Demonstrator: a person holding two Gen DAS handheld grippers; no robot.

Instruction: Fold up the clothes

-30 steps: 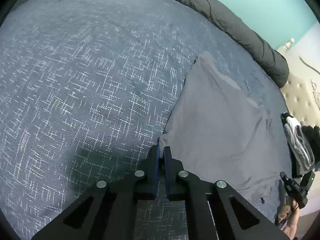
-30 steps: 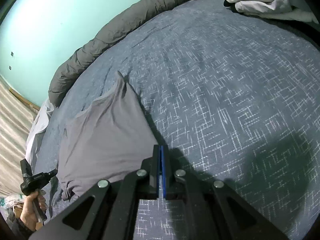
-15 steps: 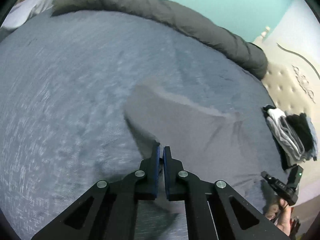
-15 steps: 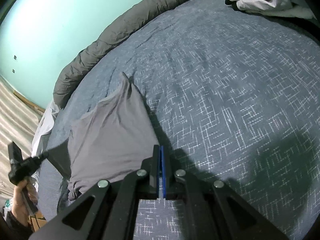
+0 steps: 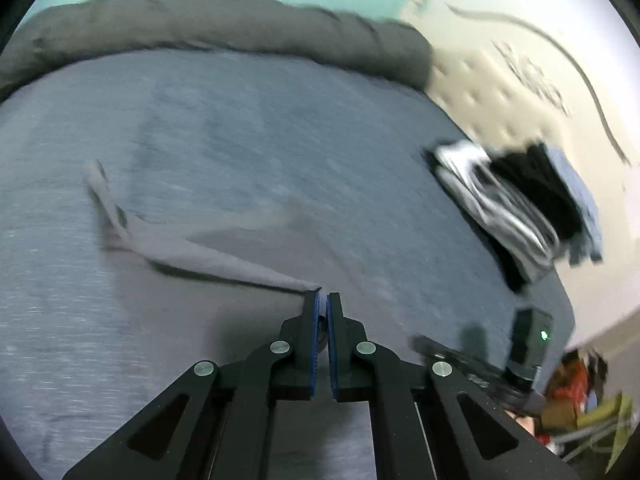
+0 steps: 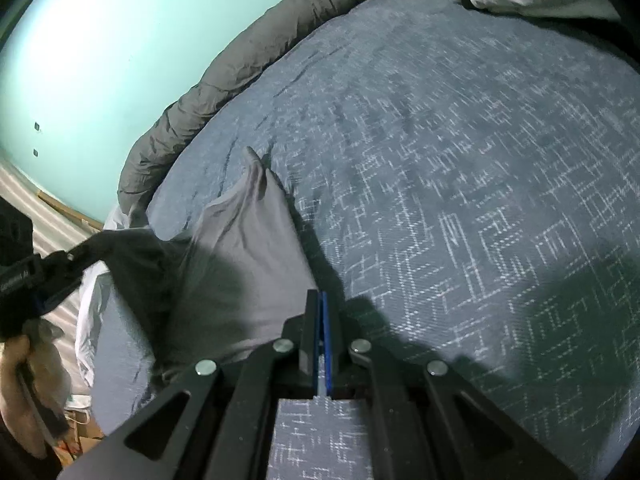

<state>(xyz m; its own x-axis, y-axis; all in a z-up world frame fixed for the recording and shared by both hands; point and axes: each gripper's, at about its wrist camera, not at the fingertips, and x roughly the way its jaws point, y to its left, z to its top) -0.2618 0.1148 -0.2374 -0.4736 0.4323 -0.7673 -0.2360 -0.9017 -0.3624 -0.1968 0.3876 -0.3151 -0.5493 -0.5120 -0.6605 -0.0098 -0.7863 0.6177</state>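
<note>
Two grippers hold a grey garment over a blue bed.

In the right wrist view, the left gripper (image 6: pixel 90 250) at the bed's (image 6: pixel 460 200) left edge pinches a corner of the garment (image 6: pixel 240 256) and lifts it off the cover; the right gripper (image 6: pixel 321 300), jaws closed on the near edge, pins the garment near the bed's front. In the left wrist view, which is blurred, the left gripper (image 5: pixel 323 300) clamps the cloth (image 5: pixel 200 256), and a stack of folded clothes (image 5: pixel 512 208) lies at the right edge.
</note>
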